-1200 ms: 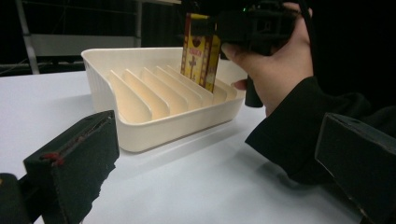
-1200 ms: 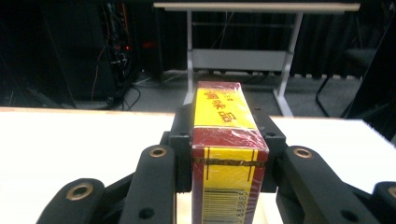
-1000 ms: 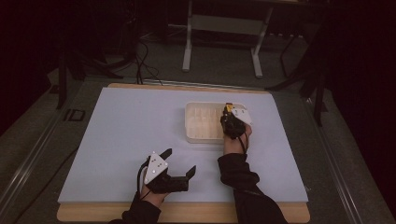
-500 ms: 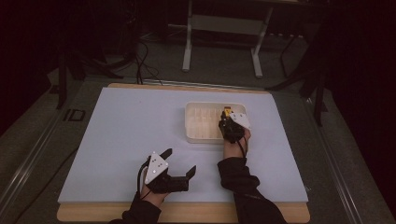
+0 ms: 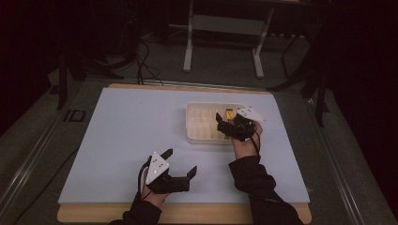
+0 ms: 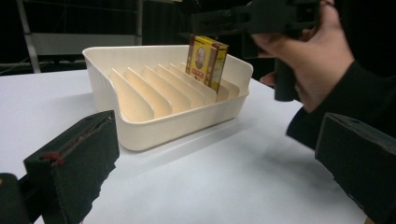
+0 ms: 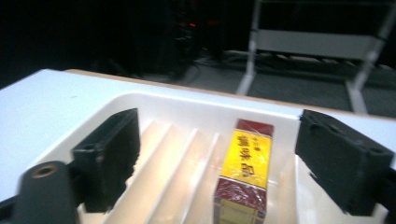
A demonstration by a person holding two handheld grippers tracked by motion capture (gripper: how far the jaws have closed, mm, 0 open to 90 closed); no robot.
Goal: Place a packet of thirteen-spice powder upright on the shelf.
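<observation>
While the left gripper (image 5: 180, 165) sits low at the near edge of the white table (image 5: 117, 140), its jaws stand wide apart with nothing between them, pointing right and slightly far. One person, two hands, two grippers. Further in, the right gripper (image 5: 224, 123) hovers over the near right part of the cream tray (image 5: 195, 133); its jaws have just been opening and now stand wide apart, clear of the box, pads not touching it. One tray, ribbed with a row of upright dividers forming slots. One yellow-and-red box (image 7: 246, 170) stands in a slot near the tray's right end, by the far wall. In the left gripper view the box (image 6: 207, 60) is on end, long axis vertical, top sticking up above the tray rim, and leaning slightly against a divider. In the right gripper view its narrow yellow face with printed characters faces up toward the camera, directly between and below the two spread jaws. Beyond the table, a metal stand (image 5: 225, 42) on the dark floor.
</observation>
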